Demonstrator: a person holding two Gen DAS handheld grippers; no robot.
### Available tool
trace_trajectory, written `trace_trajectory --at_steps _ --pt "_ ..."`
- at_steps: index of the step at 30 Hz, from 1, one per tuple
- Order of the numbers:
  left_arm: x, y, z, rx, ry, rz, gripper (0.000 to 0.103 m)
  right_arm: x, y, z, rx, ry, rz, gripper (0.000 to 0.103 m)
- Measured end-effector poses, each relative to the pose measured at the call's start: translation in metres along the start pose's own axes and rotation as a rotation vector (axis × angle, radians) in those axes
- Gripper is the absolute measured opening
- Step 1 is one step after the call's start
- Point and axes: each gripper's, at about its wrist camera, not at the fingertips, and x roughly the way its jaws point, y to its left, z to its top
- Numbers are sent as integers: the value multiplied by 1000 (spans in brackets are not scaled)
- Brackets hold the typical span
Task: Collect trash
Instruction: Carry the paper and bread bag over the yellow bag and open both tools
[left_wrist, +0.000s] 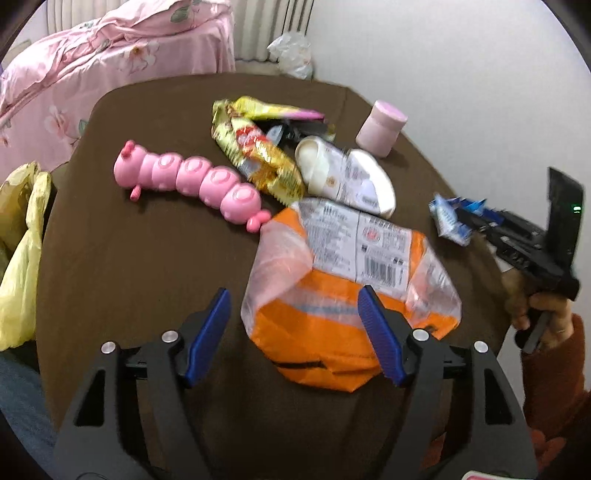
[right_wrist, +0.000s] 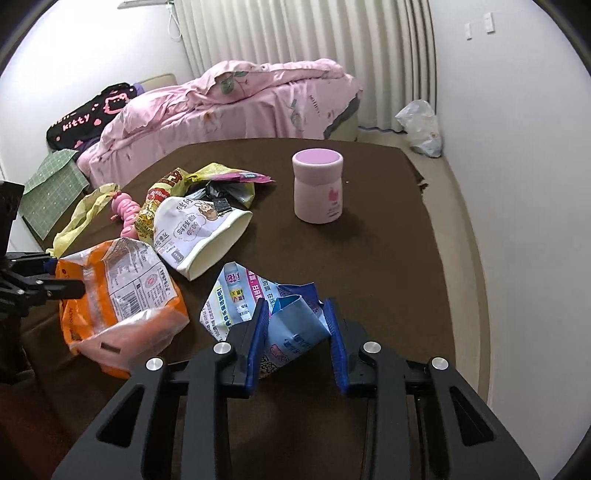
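An orange and clear snack bag (left_wrist: 325, 339) lies on the brown table (left_wrist: 129, 277). My left gripper (left_wrist: 295, 332) hovers over its near end, open, the bag partly between the fingers and no pad pressing it. From the right wrist view the same bag (right_wrist: 122, 295) sits beside the left gripper (right_wrist: 59, 275). My right gripper (right_wrist: 297, 343) is shut on a crumpled blue and white wrapper (right_wrist: 295, 332), pinched between both blue pads. The left wrist view shows that wrapper (left_wrist: 448, 218) at the tip of the right gripper (left_wrist: 465, 221), near the table's right edge.
A white pouch (left_wrist: 347, 177), yellow snack wrappers (left_wrist: 258, 155), a pink caterpillar toy (left_wrist: 192, 177) and a pink jar (right_wrist: 317, 188) stand on the table. A yellow plastic bag (left_wrist: 22, 240) hangs at the left edge. A pink bed (right_wrist: 240, 99) lies behind.
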Motion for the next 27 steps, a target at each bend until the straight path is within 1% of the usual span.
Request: trace_trajectory --at_steps 1,2,3,5,6,8,10,14,18,21,27 --pt "1 2 -1 -18 11 8 60 -3 0 -2 3 -3 -1 30" --pt "2 4 -2 -32 17 10 40 -4 1 -2 6 -6 -1 30" --pt "2 6 -2 -50 25 8 24 -6 1 -3 11 -10 -3 30" --pt "-5 11 -2 -80 -4 -32 18 -11 3 -4 18 -21 -5 30" --pt "-13 13 -1 -85 -38 -42 15 -13 5 -3 20 -27 -3 30" --pt "-30 12 2 -75 -108 -32 13 -20 9 0 14 -49 4 30" --pt "-52 9 3 -56 -190 -6 13 -27 15 5 3 -73 9 30" --pt "-85 8 5 -34 -304 59 13 -43 32 23 -30 -137 31 30" --pt "-109 16 7 -37 -373 101 13 -54 52 40 -67 -185 63 30" --pt "-124 25 6 -43 -419 146 13 -60 72 52 -108 -210 86 30" --pt "-150 55 4 -88 -491 202 13 -62 115 78 -193 -231 128 30"
